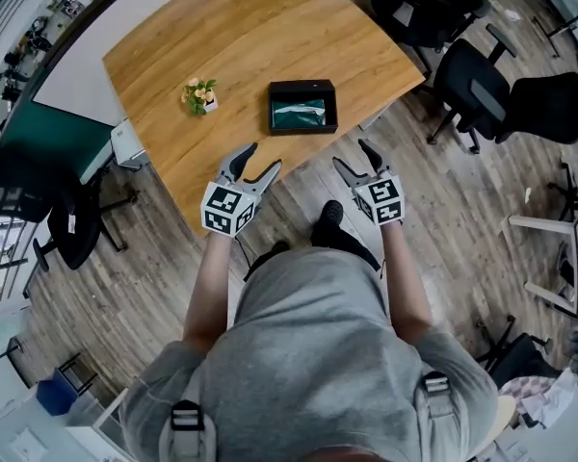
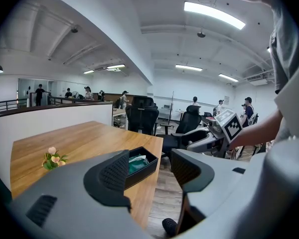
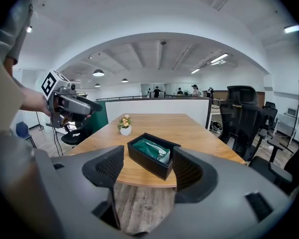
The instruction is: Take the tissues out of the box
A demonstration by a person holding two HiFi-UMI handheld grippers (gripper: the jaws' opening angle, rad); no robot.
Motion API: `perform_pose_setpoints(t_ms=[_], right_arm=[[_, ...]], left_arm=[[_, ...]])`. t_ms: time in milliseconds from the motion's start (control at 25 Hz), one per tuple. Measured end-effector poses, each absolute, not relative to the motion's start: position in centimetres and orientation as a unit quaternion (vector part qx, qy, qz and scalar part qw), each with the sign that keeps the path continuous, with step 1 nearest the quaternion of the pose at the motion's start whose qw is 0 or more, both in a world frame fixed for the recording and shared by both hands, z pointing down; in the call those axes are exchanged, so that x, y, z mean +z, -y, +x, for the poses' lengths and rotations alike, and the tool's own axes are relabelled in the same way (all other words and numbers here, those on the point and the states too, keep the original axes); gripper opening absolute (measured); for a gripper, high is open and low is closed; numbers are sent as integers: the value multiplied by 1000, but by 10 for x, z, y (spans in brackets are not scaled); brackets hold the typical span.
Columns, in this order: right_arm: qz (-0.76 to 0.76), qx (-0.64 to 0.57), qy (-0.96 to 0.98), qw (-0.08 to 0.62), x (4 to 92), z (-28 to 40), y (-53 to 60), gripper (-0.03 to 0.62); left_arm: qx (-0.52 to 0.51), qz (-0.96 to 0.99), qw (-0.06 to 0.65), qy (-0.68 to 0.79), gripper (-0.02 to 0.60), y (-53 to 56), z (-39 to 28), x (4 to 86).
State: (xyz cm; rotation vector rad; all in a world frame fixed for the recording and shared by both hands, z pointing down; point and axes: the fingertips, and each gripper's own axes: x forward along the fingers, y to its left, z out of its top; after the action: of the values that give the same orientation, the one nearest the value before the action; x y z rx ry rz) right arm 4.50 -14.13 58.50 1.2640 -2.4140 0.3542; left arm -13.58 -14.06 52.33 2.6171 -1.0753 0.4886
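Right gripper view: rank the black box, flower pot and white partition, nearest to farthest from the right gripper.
1. Black box, straight ahead at the near edge of the table.
2. Flower pot, mid-table, slightly left.
3. White partition, beyond the far end.

A matt black box (image 1: 302,86) holds a glossy green tissue pack (image 1: 301,114) on a smooth, wood-grain table (image 1: 241,37).
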Motion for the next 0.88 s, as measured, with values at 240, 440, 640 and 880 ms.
perform_pose_setpoints(t_ms=[240,440,640,880], right_arm=[[425,120,876,194,584,66,171,314],[401,114,887,197,589,75,191,314],[387,109,894,200,593,82,201,314],[384,114,894,200,597,85,206,313]], left_arm=[[173,893,136,393,275,159,-111,525],[173,883,140,413,275,171,-101,531],[175,878,142,423,275,177,-90,536],[189,878,138,417,275,182,-83,538]])
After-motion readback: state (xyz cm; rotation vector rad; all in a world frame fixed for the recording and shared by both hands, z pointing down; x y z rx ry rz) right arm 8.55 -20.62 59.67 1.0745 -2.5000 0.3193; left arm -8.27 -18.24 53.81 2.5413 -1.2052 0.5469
